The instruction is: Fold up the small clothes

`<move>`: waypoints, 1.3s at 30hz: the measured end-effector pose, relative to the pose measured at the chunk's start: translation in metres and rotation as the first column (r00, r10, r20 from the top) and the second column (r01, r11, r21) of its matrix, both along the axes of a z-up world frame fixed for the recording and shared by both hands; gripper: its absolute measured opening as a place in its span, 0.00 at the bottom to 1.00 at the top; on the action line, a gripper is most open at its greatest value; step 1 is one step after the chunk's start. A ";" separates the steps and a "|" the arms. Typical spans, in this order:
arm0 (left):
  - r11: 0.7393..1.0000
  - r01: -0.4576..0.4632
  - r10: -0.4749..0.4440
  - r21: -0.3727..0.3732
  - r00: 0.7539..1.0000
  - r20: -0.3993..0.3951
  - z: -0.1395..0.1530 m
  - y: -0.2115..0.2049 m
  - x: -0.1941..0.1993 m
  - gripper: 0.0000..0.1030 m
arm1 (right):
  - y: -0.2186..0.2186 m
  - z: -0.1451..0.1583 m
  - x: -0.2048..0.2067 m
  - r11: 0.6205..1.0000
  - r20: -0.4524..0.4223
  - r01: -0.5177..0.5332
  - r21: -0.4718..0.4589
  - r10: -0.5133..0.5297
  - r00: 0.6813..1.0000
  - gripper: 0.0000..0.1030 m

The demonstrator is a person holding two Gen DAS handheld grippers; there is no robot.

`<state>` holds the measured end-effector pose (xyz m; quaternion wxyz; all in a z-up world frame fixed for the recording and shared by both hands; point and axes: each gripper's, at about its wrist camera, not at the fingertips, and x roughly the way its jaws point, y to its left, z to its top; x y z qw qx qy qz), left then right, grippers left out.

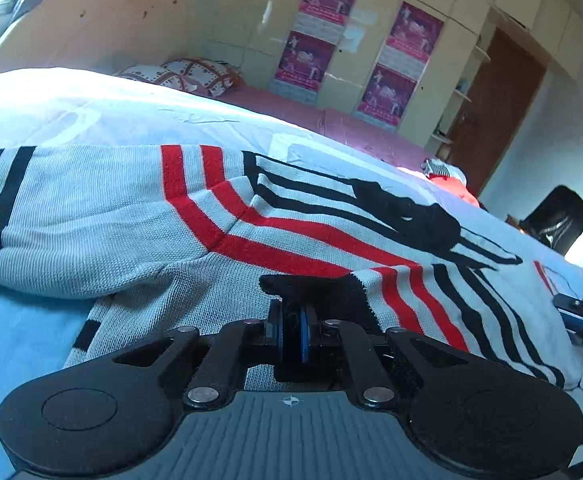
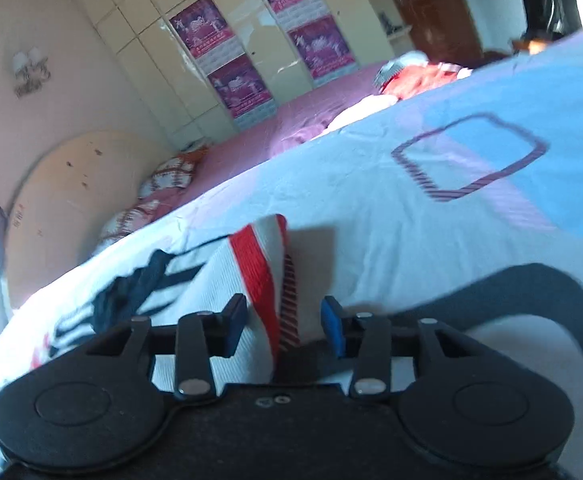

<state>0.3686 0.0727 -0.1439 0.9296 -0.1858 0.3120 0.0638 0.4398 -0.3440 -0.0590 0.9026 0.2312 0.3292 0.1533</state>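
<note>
Here, left hand-held gripper [image 1: 293, 320] tilted down, clamped on sweater [image 1: 131, 216] edge

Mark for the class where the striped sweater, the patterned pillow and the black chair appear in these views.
striped sweater [image 1: 103, 216], left wrist view, on its plain grey knit.
patterned pillow [image 1: 201, 74], left wrist view, on its top face, beside the headboard.
black chair [image 1: 557, 218], left wrist view, on its backrest.

Grey knit sweater [image 1: 103, 216], red and black stripes, lies partly folded.
</note>
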 end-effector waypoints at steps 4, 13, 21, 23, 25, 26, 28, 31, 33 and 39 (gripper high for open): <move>0.998 -0.059 0.059 0.006 0.998 0.031 0.000 -0.005 -0.005 0.07 | 0.014 -0.005 0.013 0.996 -0.003 -0.073 -0.058 0.073 0.997 0.11; 0.962 -0.265 0.262 0.072 0.964 0.045 0.010 -0.006 -0.028 0.60 | 0.026 0.026 -0.010 0.940 0.118 0.007 -0.341 0.036 0.992 0.18; 0.991 -0.040 0.024 0.125 0.992 0.123 0.033 -0.047 0.016 0.67 | 0.079 0.025 0.010 0.858 0.152 -0.148 -0.492 0.252 0.956 0.16; 0.980 -0.005 0.017 0.200 0.998 -0.058 0.009 -0.057 0.040 0.67 | 0.088 0.009 0.017 0.803 0.048 -0.156 -0.575 0.223 0.974 0.17; 0.959 0.005 0.017 0.285 0.997 -0.074 0.003 -0.062 0.039 0.68 | 0.088 0.016 0.009 0.798 0.116 -0.088 -0.596 0.194 0.974 0.20; 0.959 -0.005 0.029 0.282 0.996 -0.080 0.008 -0.063 0.035 0.68 | 0.087 0.023 0.003 0.794 0.108 -0.073 -0.603 0.172 0.979 0.23; 0.965 -0.071 0.076 0.254 0.997 -0.012 0.018 -0.060 0.016 0.71 | 0.078 0.044 -0.023 0.840 0.165 -0.081 -0.536 0.198 0.966 0.23; 0.967 -0.042 0.067 0.250 0.993 -0.093 0.005 -0.055 0.015 0.86 | 0.077 0.055 -0.063 0.857 0.189 -0.107 -0.504 0.231 0.954 0.30; 0.969 -0.036 0.056 0.245 0.996 -0.075 -0.004 -0.049 0.013 0.91 | 0.088 0.034 -0.070 0.822 0.052 -0.193 -0.536 0.261 0.964 0.31; 0.972 -0.177 0.168 0.156 0.984 0.066 0.025 0.001 -0.042 0.91 | 0.097 0.050 -0.109 0.856 0.095 -0.144 -0.497 0.219 0.971 0.33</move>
